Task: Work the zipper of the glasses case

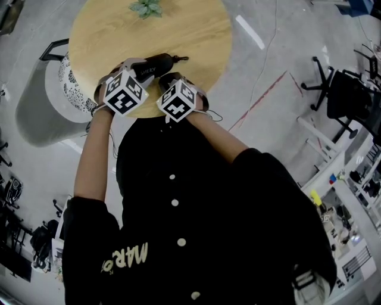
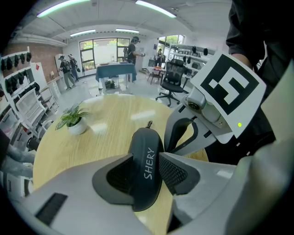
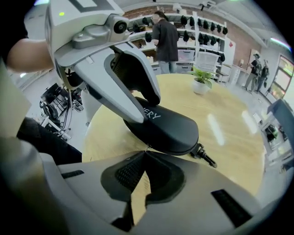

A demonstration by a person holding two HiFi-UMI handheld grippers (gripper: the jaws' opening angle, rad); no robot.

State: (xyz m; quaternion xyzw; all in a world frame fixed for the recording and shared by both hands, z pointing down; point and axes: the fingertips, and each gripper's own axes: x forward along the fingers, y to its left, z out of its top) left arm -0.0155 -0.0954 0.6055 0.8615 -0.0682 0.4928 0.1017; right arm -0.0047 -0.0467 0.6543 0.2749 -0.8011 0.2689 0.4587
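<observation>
The right gripper (image 3: 146, 151) is clenched, its tips meeting at the case's near edge on what looks like the small metal zipper pull (image 3: 146, 147); the piece is tiny, so that reading is a judgement. The left gripper (image 2: 146, 157) grasps the black glasses case (image 2: 144, 137) across its middle, pads pressing both sides. The case lies near the edge of the round wooden table (image 1: 196, 36), a potted plant (image 1: 146, 7) well apart at the far side. The step in hand seems to be running the zipper along the seam. Next, the pull needs drawing steadily round the curve while the left grip keeps the case from sliding
</observation>
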